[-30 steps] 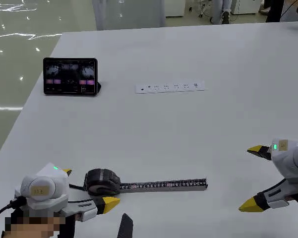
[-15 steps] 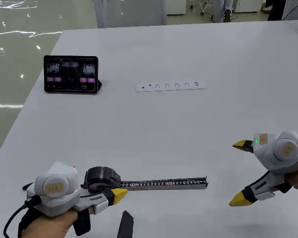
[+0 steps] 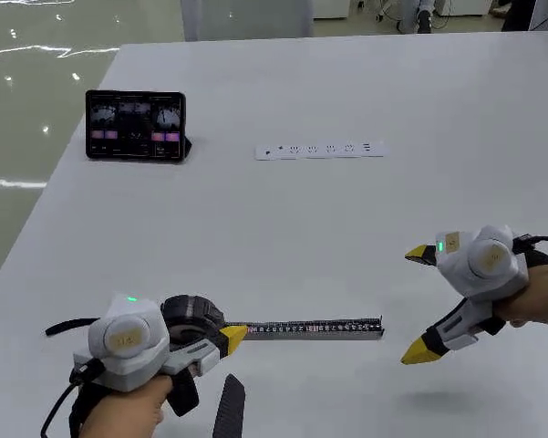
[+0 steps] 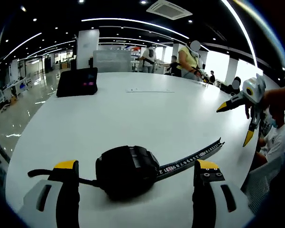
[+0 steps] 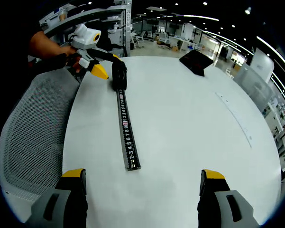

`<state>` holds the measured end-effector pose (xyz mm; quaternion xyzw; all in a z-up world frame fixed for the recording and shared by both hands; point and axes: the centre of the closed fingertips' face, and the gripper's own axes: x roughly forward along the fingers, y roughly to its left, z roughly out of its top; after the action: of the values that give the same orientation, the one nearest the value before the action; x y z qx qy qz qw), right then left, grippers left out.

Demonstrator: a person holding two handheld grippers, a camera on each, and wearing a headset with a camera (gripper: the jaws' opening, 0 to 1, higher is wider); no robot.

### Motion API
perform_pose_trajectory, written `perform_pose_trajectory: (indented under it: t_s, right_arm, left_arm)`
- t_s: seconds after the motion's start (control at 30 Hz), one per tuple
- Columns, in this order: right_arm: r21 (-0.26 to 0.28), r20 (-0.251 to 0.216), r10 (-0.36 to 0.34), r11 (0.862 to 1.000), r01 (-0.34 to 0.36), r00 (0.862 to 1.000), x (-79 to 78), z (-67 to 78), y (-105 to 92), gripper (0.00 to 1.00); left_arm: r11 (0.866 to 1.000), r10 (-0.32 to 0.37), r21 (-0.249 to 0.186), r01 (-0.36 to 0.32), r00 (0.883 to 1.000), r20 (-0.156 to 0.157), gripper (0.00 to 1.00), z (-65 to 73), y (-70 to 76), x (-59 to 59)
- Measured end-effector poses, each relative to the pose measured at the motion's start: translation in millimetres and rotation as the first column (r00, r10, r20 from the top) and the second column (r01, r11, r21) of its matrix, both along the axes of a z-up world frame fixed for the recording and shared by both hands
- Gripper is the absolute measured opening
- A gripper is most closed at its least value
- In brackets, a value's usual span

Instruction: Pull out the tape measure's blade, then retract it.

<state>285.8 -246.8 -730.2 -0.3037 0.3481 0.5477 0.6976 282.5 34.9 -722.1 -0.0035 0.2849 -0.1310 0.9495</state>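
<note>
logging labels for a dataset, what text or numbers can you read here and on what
"2 3 4 5 6 7 8 9": tape measure blade, near its tip.
Tablet screen: too small to read.
Power strip markings: too small.
Sticker on left claw: blurred.

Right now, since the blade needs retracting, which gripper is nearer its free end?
Right. The right gripper is open just past the blade's free end, which lies ahead between its fingers. The left gripper is at the opposite end, straddling the tape measure case.
</note>
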Motion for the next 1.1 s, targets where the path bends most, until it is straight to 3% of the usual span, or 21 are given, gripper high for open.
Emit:
perform_pose_trajectory:
  t_s: [0.2,0.27,0.33,0.57,0.83,1.1]
  right_arm:
    - [-0.019,-0.01,0.04,0.999,-0.041,0.999,1.9,-13.4,4.6,0.99]
    - [-0.033,-0.013,0.051,0.998,-0.052,0.999,3.2,-18.2,4.0,0.95]
    - [-0.029,-0.02,0.053,0.998,-0.053,0.998,4.8,-20.5,5.6,0.95]
    - [-0.034,-0.021,0.064,0.997,-0.065,0.998,7.7,-26.6,9.8,0.87]
    - [-0.053,-0.028,0.075,0.996,-0.077,0.997,6.0,-35.0,12.9,0.81]
    - [-0.073,-0.026,0.094,0.993,-0.096,0.995,4.8,-42.4,12.0,0.66]
  left_arm:
    - [0.999,0.034,0.03,-0.035,0.999,0.031,0.99,-4.3,1.8,-0.1]
    - [0.997,0.057,0.039,-0.06,0.996,0.065,0.99,-1.1,4.4,3.3]
    - [0.996,0.074,0.04,-0.08,0.987,0.143,0.99,8.3,5.8,9.5]
    - [0.995,0.097,0.022,-0.1,0.988,0.122,0.99,-1.3,2.4,15.6]
    - [0.993,0.113,0.014,-0.115,0.988,0.109,0.99,-8.2,1.9,14.1]
    - [0.992,0.12,0.013,-0.122,0.987,0.108,0.99,-9.3,5.1,14.2]
